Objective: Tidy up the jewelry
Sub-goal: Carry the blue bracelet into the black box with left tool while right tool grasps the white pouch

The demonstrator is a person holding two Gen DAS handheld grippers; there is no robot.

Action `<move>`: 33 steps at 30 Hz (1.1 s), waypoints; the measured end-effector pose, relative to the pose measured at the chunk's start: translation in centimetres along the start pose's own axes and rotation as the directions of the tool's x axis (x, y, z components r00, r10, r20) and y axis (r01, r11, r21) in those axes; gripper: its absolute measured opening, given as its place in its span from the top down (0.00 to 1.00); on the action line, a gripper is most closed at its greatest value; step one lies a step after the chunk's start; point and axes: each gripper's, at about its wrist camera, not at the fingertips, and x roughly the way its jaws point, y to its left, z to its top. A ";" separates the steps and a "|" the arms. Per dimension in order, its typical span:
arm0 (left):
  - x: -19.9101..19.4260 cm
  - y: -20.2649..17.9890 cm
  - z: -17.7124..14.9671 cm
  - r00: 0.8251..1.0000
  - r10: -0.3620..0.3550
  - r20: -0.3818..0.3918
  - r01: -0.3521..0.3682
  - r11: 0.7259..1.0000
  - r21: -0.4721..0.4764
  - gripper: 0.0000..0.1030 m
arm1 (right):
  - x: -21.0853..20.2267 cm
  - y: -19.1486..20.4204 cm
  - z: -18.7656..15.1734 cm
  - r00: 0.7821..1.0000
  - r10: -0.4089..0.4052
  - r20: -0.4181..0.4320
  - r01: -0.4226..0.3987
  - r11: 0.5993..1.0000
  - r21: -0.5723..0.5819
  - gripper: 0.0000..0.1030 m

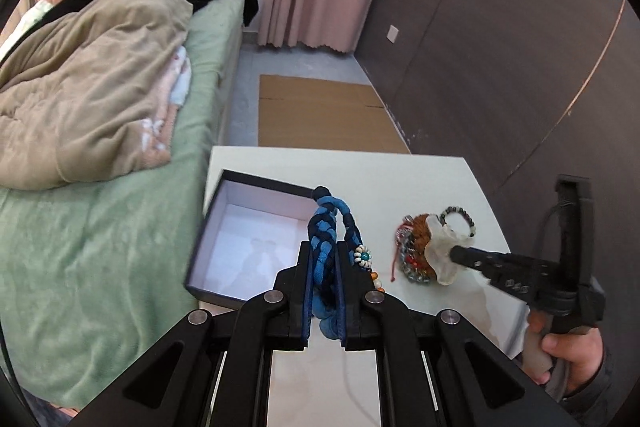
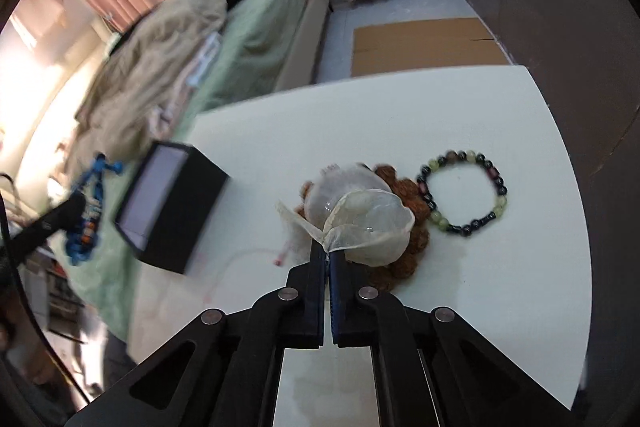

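in the left wrist view, the left gripper [image 1: 324, 267] is seen clamped on a blue braided bracelet [image 1: 326, 227], whose loop stands up between the jaws with a string of small coloured beads [image 1: 366, 261] hanging at its side; it is held clear of the white table [image 1: 360, 167], just beside the open black box [image 1: 248, 239], which is seen to be empty down to its pale lining. further to the right, the right gripper [image 1: 442, 255] is seen lowered onto a small heap of jewelry [image 1: 416, 251], with a translucent sheet [image 1: 440, 247] at its tip and a dark beaded bracelet [image 1: 460, 221] lying just behind; a hand [image 1: 568, 351] is seen on its grip. in the right wrist view, the right gripper [image 2: 329, 255] is shown shut, its jaws pinched on the edge of the translucent sheet [image 2: 360, 219], which lies over a brown beaded piece [image 2: 412, 203] so that most of the heap is hidden. the green and black bead bracelet [image 2: 464, 193] is laid flat on the table [image 2: 400, 107], touching or nearly touching the brown piece. the black box [image 2: 172, 203] is seen at the table's left edge, and the blue braided bracelet [image 2: 86, 211], blurred, is carried beyond it. it is judged that the task is at an early stage: nothing is yet placed in the box, one bracelet is lifted toward it, and the bead bracelet and the covered heap are left to be sorted
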 end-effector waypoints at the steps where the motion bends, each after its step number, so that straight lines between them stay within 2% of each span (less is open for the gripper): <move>1: -0.2 0.3 0.2 1.000 -0.003 0.005 0.003 1.000 -0.004 0.91 | -0.4 0.2 0.2 1.000 0.003 0.011 -0.003 1.000 0.000 0.97; 9: -1.4 2.4 1.3 0.999 -0.022 0.039 0.023 1.000 -0.020 0.91 | -4.5 2.4 2.3 0.992 0.066 0.104 -0.064 0.998 -0.026 0.97; 13: -1.6 3.5 1.6 0.999 -0.023 0.045 0.024 1.000 -0.020 0.91 | -5.1 4.6 3.3 0.985 0.111 0.130 -0.104 0.992 -0.065 0.97; 20: -2.5 5.4 2.0 0.999 -0.010 0.042 0.010 1.000 -0.017 0.91 | -3.4 8.9 5.0 0.966 0.231 0.113 -0.216 0.968 -0.131 0.97; 26: -1.6 5.3 2.7 1.000 -0.012 0.020 0.012 1.000 0.011 0.90 | -2.0 10.7 5.1 0.948 0.299 0.108 -0.280 0.946 -0.162 0.97; 31: 0.8 4.9 3.2 0.999 -0.021 -0.035 0.022 0.999 0.028 0.84 | -1.8 10.7 4.5 0.936 0.331 0.121 -0.308 0.935 -0.178 0.97; 32: 1.1 5.2 3.2 0.999 -0.015 -0.039 0.016 1.000 0.021 0.76 | -1.5 10.5 4.5 0.936 0.332 0.114 -0.311 0.935 -0.169 0.97; 33: 1.3 5.6 3.2 0.999 -0.019 -0.038 0.019 1.000 0.006 0.61 | -1.1 10.4 4.6 0.936 0.336 0.109 -0.317 0.935 -0.162 0.97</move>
